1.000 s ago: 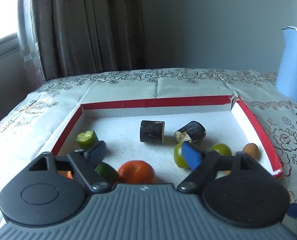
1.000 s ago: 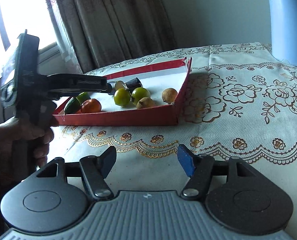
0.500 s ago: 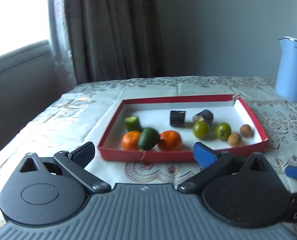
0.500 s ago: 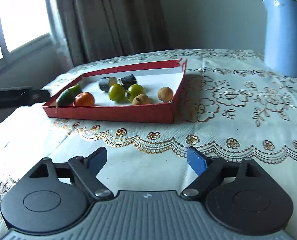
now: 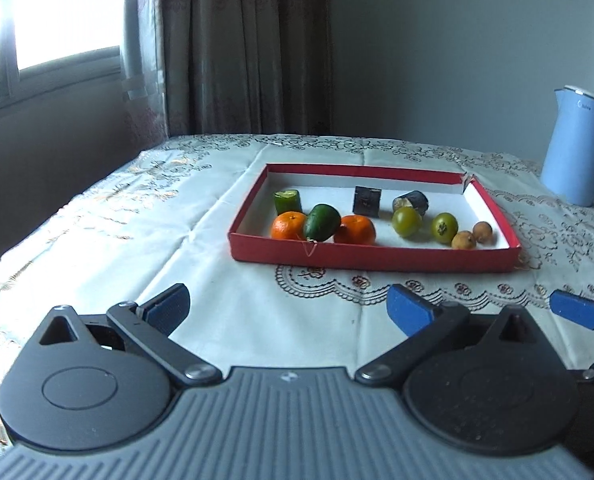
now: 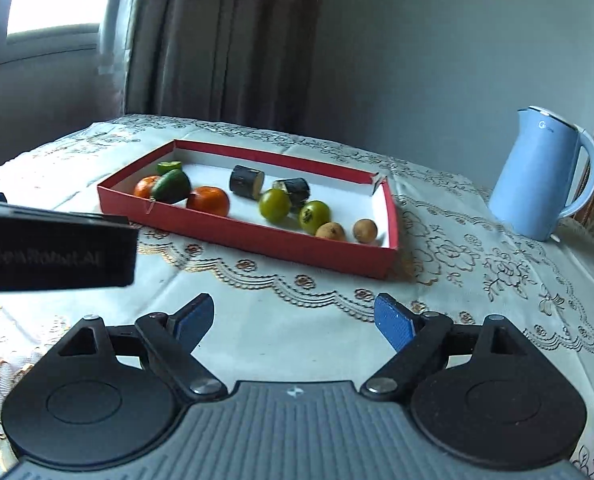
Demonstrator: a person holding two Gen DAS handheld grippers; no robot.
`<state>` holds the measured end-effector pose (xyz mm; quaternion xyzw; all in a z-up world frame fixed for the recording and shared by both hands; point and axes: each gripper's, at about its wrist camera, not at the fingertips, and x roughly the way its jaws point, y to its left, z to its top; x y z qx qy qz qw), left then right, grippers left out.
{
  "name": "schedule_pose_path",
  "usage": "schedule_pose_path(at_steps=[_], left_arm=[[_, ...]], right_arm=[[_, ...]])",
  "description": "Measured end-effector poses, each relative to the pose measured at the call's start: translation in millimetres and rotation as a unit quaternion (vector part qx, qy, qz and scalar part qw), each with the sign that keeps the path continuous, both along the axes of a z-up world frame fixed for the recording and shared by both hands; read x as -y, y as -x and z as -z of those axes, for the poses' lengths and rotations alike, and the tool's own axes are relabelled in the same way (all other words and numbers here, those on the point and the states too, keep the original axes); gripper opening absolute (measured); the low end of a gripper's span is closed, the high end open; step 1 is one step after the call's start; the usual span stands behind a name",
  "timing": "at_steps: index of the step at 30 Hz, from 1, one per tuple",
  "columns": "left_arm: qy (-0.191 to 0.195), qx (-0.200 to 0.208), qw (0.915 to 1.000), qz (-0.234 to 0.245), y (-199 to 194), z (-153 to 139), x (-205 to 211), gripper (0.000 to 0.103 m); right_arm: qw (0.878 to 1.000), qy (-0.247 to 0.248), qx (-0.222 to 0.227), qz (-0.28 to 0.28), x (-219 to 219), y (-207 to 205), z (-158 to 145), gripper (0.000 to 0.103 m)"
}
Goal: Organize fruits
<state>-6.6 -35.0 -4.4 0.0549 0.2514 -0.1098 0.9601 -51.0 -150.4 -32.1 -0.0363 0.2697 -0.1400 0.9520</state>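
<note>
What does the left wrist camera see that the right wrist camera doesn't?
Only the left wrist view shows the left gripper, jaws open and empty, and one blue fingertip of the other tool at its right edge.

Only the right wrist view shows the right gripper, also open and empty, plus the other tool's black body at its left edge.

Both show the red tray of fruit, the blue kettle, the tablecloth, the curtain and the window.

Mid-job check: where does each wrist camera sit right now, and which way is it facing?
Left wrist: behind the open left gripper, held back over the lace tablecloth, facing the red cardboard tray; a right-gripper pad shows at right.
Right wrist: behind the open right gripper, facing the tray from its right; the left gripper's black body shows at left.
Shared: tray, fruit, light blue kettle.
</note>
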Motion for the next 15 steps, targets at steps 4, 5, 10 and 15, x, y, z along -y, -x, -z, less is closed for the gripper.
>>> schedule_pose_path(at_steps=[4,5,10,15], left_arm=[[-0.004,0.002,0.9999,-0.011,4,1,-6,0.103],[0.003,-0.002,0.9999,-0.012,3,1,-8,0.103],[0.020,-0.006,0.9995,-0.025,4,2,-17,0.103],[0.033,0.009,0.9991,-0.027,10,0,-20,0.103]], right_arm=[[1.000,0.000,0.002,-0.004,-7,1,-1,0.087],[1.000,-0.001,0.002,-0.005,-8,2,-2,0.087],[1.000,-0.002,0.005,-0.013,-13,4,-6,0.087],[1.000,-0.003,0.002,-0.025,-18,3,-5,0.087]])
